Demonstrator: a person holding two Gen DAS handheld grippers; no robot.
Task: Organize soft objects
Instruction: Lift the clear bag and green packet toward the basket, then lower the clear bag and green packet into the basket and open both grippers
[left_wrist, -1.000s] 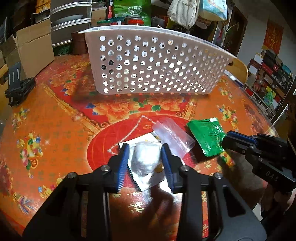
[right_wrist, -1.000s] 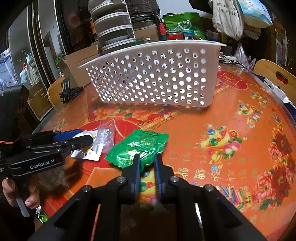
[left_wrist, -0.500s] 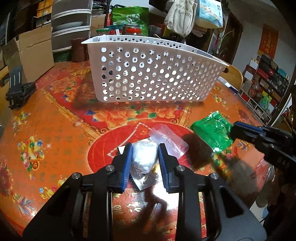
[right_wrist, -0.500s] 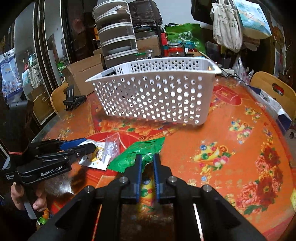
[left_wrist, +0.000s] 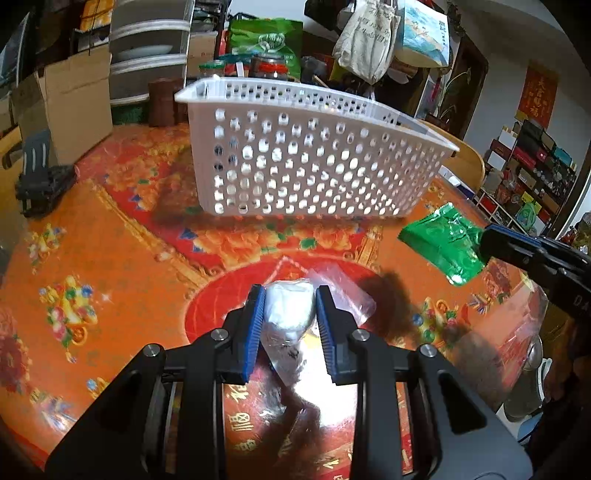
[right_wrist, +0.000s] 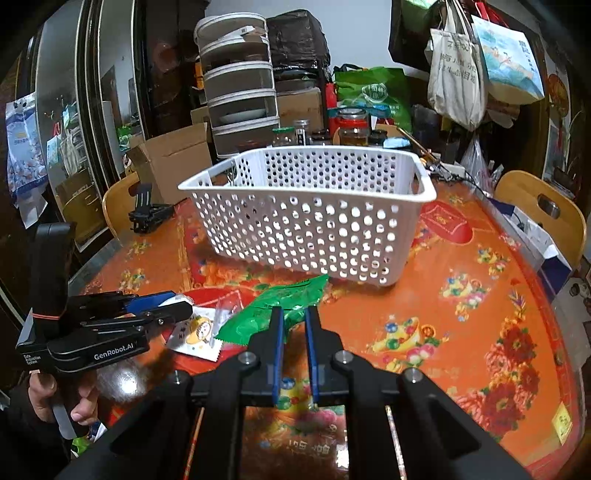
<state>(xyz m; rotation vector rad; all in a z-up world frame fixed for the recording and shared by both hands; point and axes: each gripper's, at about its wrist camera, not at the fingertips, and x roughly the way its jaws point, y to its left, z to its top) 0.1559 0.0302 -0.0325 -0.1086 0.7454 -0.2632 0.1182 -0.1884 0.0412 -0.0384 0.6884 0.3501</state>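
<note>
My left gripper (left_wrist: 289, 306) is shut on a white soft packet (left_wrist: 288, 314) and holds it above the table; the packet also shows in the right wrist view (right_wrist: 195, 328). My right gripper (right_wrist: 293, 319) is shut on a green packet (right_wrist: 273, 306) and holds it lifted; the green packet hangs at the right in the left wrist view (left_wrist: 443, 240). The white perforated basket (left_wrist: 306, 162) stands on the table behind both and also shows in the right wrist view (right_wrist: 310, 218). A clear plastic bag (left_wrist: 343, 291) lies on the table under the left gripper.
The round table has an orange and red patterned cover (left_wrist: 110, 258). A black clip-like stand (left_wrist: 40, 184) sits at the left edge. Jars, boxes and stacked containers (right_wrist: 240, 85) crowd behind the basket. A wooden chair (right_wrist: 543, 210) stands at the right.
Both grippers have risen from the table with their packets. The left jaws have closed on the white packet. The green packet has left the table.
</note>
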